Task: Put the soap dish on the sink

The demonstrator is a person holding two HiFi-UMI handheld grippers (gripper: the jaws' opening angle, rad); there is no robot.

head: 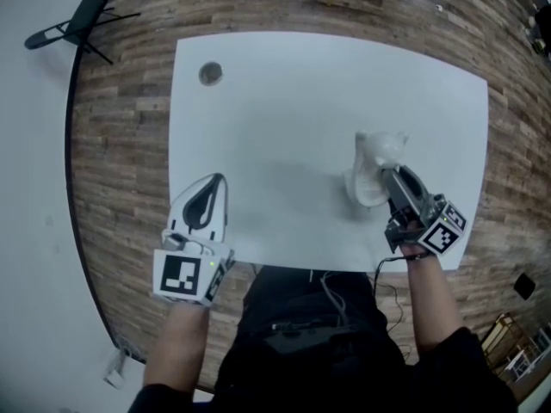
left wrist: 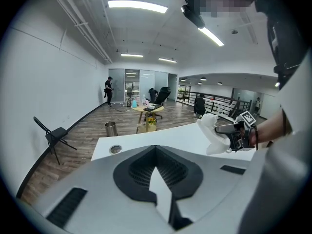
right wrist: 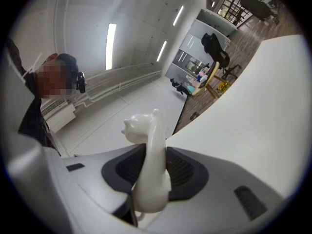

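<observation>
The white ceramic soap dish (head: 372,163) is held on edge over the right part of the white table (head: 284,110). My right gripper (head: 392,183) is shut on it from the near side. In the right gripper view the soap dish (right wrist: 148,165) stands upright between the dark pads of the right gripper (right wrist: 148,150). From the left gripper view, the soap dish (left wrist: 214,133) and the right gripper (left wrist: 235,130) show at the right. My left gripper (head: 207,198) rests at the table's near left edge. The left gripper (left wrist: 156,152) is shut with nothing in it. I see no sink.
A round metal grommet (head: 210,73) sits in the table's far left corner. A black folding chair (head: 82,20) stands on the wooden floor beyond the table's left side. Far off are a small round table (left wrist: 146,110) and a metal bin (left wrist: 110,128).
</observation>
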